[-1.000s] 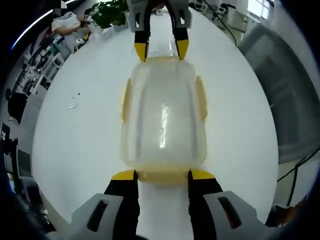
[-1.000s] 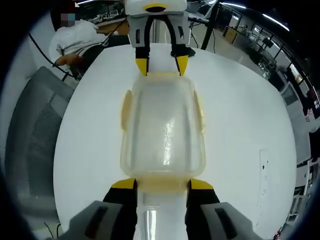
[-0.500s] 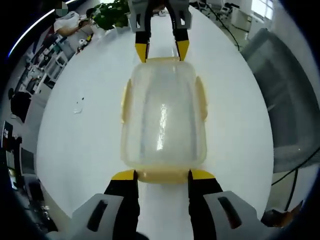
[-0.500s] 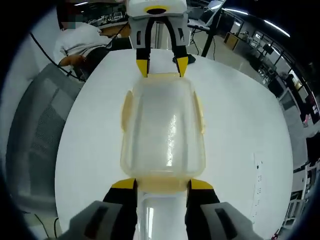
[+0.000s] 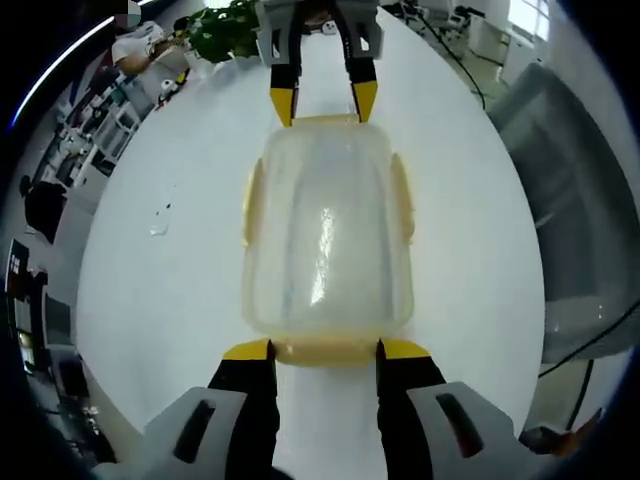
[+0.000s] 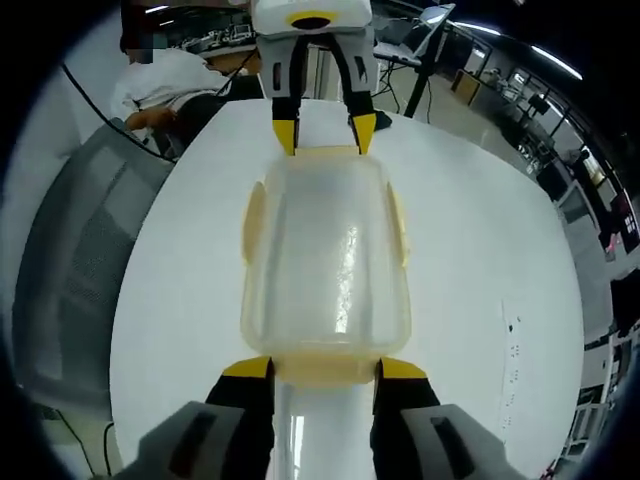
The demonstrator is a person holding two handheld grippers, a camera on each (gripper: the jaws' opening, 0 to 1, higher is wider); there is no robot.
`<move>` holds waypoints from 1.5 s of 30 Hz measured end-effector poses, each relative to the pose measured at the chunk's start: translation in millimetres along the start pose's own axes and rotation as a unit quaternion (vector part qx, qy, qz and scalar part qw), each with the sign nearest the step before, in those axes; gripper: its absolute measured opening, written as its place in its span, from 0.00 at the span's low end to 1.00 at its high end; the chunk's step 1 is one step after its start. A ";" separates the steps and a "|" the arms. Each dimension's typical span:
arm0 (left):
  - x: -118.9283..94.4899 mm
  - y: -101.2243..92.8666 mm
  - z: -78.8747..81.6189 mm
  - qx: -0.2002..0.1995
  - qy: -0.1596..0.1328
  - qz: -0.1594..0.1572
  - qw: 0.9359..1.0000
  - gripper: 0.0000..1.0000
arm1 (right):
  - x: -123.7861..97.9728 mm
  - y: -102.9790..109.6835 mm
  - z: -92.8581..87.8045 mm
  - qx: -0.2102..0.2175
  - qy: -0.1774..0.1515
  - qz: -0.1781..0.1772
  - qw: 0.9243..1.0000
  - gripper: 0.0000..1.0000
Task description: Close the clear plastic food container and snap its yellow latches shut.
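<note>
Two claws bracket one clear container [image 5: 327,238] on the white counter [image 5: 160,300].
Left claw [image 5: 325,349] spread at the container's near yellow end latch [image 5: 325,352] — right claw [image 5: 324,101] spread at its far end; yellow side latches [image 5: 402,197] flank it.

clear container [image 5: 326,240] | lid on | yellow latches [image 5: 402,196] flat | on white table [image 5: 180,290]

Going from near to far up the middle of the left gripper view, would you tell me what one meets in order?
Left gripper at the near yellow latch → clear plastic food container → far yellow latch → right gripper → white table stretching beyond → green plant.
</note>
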State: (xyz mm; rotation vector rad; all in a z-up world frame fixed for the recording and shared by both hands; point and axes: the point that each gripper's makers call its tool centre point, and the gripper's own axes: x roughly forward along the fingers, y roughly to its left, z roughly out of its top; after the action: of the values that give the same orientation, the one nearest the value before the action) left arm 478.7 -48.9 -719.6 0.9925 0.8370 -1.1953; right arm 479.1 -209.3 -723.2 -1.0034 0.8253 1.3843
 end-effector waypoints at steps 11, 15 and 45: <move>4.0 -0.1 22.3 -0.001 0.002 0.003 1.000 0.35 | -10.9 -0.9 -18.2 -0.004 -0.004 -0.002 1.000 0.35; 5.9 0.3 30.4 0.000 0.002 0.004 1.000 0.35 | -15.1 -1.1 -26.8 -0.003 -0.005 -0.002 1.000 0.35; 29.8 1.1 91.3 0.001 -0.001 0.011 1.000 0.35 | -40.5 -2.5 -86.6 -0.008 -0.006 -0.007 1.000 0.35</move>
State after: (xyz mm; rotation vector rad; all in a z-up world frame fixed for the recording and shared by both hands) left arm 486.3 -144.5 -714.5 1.0000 0.8198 -1.1786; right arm 488.1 -304.4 -718.7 -1.0097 0.7975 1.3863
